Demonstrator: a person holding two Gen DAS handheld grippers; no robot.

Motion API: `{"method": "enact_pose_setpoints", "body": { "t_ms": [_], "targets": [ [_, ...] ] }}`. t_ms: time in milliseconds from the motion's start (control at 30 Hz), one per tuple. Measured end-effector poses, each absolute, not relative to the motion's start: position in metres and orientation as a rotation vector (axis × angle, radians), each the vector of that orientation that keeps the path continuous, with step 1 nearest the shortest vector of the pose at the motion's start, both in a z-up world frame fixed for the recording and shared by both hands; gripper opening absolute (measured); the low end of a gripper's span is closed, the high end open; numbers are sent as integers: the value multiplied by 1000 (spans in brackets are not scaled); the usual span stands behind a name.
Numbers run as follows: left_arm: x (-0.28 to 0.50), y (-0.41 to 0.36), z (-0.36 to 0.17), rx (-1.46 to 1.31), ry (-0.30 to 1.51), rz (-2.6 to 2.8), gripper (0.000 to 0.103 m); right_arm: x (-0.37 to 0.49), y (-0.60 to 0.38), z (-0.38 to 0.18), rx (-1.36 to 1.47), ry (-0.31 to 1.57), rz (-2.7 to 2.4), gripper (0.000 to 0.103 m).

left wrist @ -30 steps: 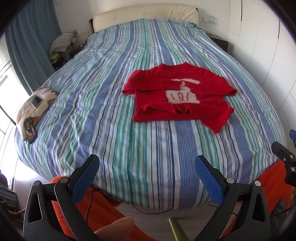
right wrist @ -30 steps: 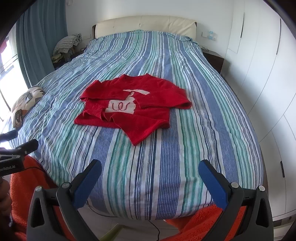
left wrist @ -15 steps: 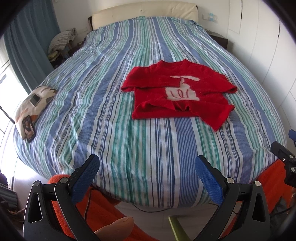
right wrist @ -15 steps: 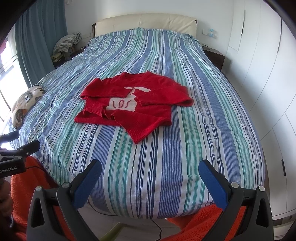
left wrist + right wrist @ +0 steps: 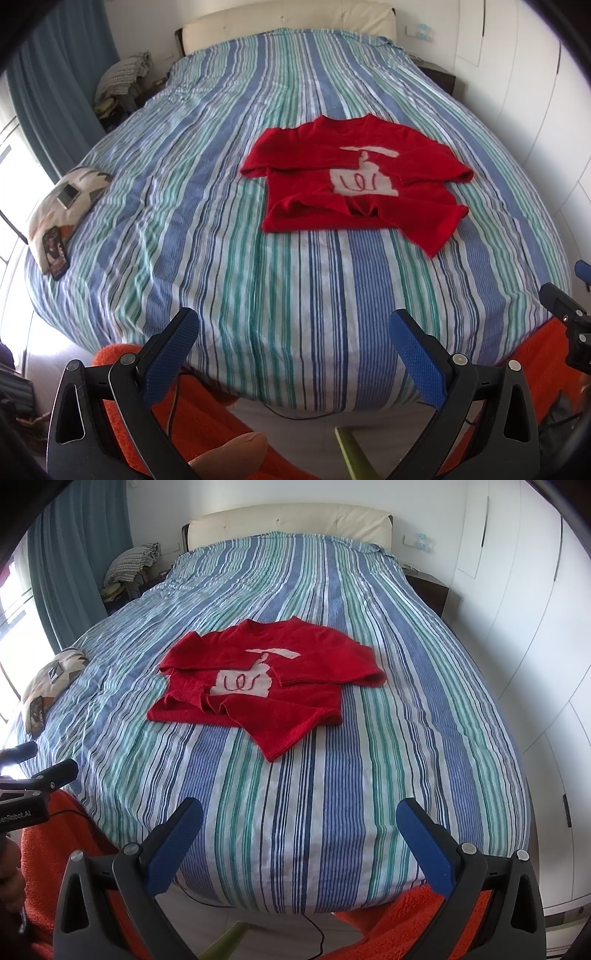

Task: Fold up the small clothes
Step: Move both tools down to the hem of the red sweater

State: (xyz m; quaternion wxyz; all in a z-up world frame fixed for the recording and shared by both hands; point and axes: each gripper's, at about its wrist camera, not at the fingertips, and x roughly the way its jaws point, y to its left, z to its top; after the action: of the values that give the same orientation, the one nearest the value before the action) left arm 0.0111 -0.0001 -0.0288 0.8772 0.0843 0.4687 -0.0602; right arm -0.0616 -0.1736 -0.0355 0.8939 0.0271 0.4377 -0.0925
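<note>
A small red sweater (image 5: 354,181) with a white patch on its front lies crumpled on the striped bedspread (image 5: 221,221), its sleeves folded over the body. It also shows in the right wrist view (image 5: 266,686). My left gripper (image 5: 291,332) is open and empty, held over the foot of the bed, well short of the sweater. My right gripper (image 5: 299,823) is open and empty too, likewise over the foot edge, with the sweater ahead and slightly left.
A patterned pillow (image 5: 66,206) with a phone (image 5: 55,253) on it lies at the bed's left edge. An orange rug (image 5: 192,417) covers the floor below. White wardrobe doors (image 5: 535,627) stand on the right. Blue curtains (image 5: 74,554) hang at left.
Both grippers have moved slightly forward toward the bed, so the sweater sits a little lower in both views. Both jaws stay open.
</note>
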Motion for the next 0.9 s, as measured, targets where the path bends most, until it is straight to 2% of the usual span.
{"method": "enact_pose_setpoints", "body": {
  "t_ms": [400, 600, 800, 900],
  "targets": [
    [14, 4, -37, 171, 999, -110, 103, -57, -177, -50, 54, 903, -152, 103],
    [22, 25, -48, 130, 1039, -50, 103, -37, -203, -100, 141, 904, -62, 103],
    [29, 50, -67, 25, 1132, 2, 103, 16, -238, -154, 469, 862, 62, 103],
    [28, 55, -73, -16, 1163, -2, 103, 48, -238, -185, 543, 860, 84, 95]
  ]
}}
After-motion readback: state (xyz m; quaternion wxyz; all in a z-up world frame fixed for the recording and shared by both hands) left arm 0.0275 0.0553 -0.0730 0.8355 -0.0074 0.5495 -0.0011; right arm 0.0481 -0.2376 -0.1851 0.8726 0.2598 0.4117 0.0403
